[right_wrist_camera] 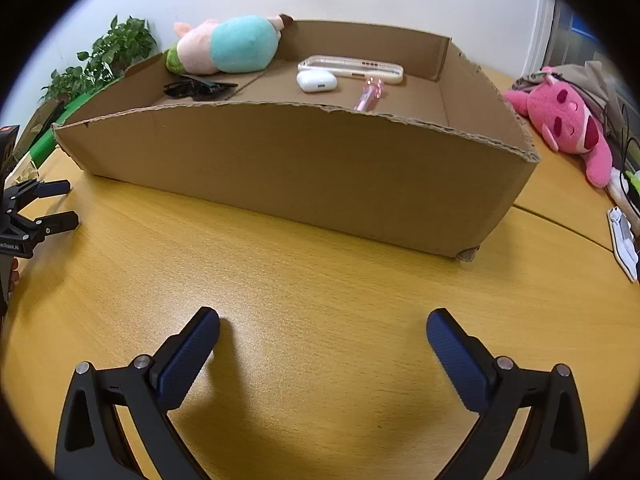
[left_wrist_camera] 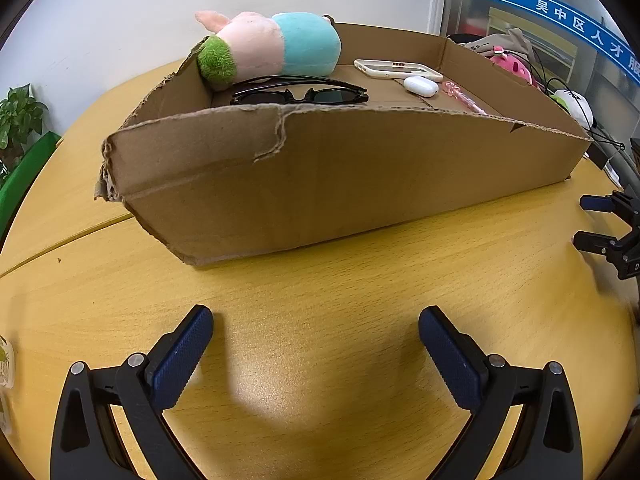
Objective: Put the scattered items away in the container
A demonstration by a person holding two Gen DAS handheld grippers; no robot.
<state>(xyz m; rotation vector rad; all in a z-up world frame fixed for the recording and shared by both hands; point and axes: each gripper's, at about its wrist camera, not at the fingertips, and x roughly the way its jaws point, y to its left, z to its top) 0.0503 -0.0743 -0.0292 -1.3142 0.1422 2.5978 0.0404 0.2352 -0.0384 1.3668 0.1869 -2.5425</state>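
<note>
A: Nearest to us, our left gripper (left_wrist_camera: pixel 316 322) and right gripper (right_wrist_camera: pixel 322 322) both hang over the yellow wooden table (right_wrist_camera: pixel 320 280) with jaws spread wide and nothing between them.

B: Past them sits the low torn-edged brown cardboard box (left_wrist_camera: pixel 320 176). Inside lie the black sunglasses (left_wrist_camera: pixel 300 94), the white earbud case (left_wrist_camera: pixel 421 85), the pink pen (left_wrist_camera: pixel 464 98), the cream phone case (left_wrist_camera: pixel 396 69) and, at the far left corner, the pink-and-turquoise plush pig (left_wrist_camera: pixel 272 46).

A: So we judge the tidying done or nearly so; no loose item shows on the bare table before the box.

B: Only the right view shows the bright pink plush toy (right_wrist_camera: pixel 568 120) lying outside, beyond the box's right end. Whether it belongs to our job, we cannot tell.
</note>
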